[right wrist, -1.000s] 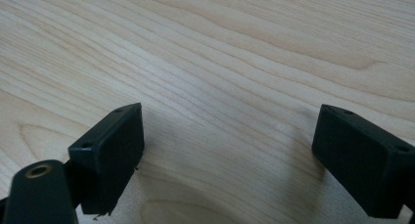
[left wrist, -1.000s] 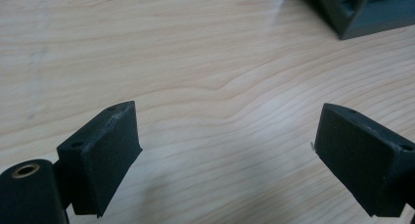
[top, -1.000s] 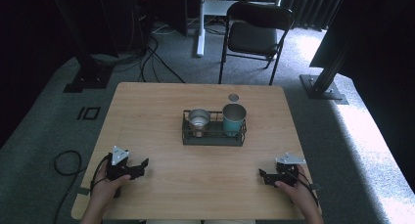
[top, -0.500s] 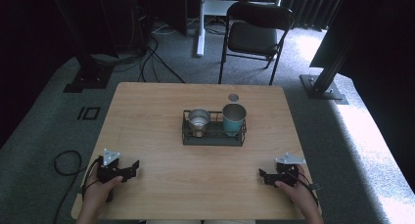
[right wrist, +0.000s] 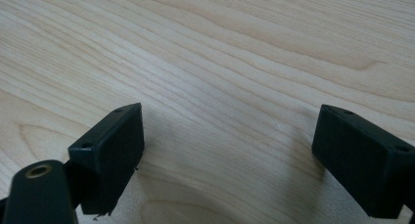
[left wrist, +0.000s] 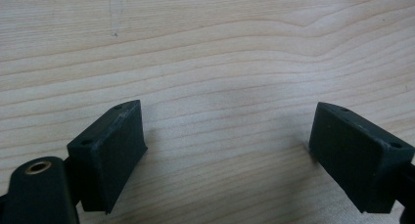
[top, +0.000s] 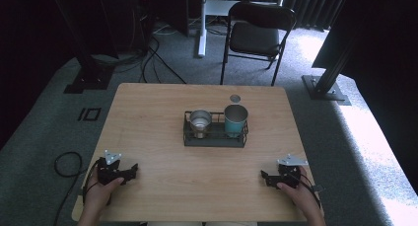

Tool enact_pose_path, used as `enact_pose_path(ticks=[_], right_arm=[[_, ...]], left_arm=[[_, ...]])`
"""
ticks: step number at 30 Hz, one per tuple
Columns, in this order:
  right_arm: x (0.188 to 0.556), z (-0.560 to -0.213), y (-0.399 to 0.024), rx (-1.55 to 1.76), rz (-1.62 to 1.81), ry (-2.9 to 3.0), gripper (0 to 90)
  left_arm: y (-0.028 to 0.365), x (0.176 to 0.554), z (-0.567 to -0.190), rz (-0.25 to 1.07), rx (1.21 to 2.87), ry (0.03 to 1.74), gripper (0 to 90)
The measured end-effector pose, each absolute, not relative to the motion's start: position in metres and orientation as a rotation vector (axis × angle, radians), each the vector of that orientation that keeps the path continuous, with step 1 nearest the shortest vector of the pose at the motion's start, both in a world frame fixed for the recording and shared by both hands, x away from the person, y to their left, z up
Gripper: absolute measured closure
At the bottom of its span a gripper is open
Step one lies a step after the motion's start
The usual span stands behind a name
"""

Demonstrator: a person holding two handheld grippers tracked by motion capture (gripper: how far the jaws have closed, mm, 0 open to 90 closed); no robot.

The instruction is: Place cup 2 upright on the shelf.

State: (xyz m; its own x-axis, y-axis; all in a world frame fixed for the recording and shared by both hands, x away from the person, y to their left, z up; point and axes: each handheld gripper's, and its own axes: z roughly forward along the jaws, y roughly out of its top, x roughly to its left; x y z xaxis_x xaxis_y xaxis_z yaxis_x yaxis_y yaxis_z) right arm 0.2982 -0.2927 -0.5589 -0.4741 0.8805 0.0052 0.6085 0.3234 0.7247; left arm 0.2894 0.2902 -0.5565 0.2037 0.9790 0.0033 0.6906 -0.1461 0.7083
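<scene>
Both hand-held grippers, left (top: 132,169) and right (top: 265,177), rest released and empty on the counter (top: 162,112); judged pre-reach: next move needs approaching the rack (top: 215,136) holding steel cup (top: 200,122) and teal cup (top: 235,119).

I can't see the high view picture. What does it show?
A wooden table holds a dark wire tray with a metal cup and a teal cup. Near its front edge, hands rest the left gripper and right gripper, both open.
</scene>
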Motion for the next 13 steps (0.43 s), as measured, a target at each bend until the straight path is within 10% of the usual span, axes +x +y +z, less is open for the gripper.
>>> enact_pose_path(ticks=[13], right_arm=[[0.2982, -0.5589, -0.2927, 1.319, 0.949, 2.204, 11.6]], left_arm=[[0.2881, 0.2940, -0.5565, 0.665, 1.874, 1.608, 9.7]])
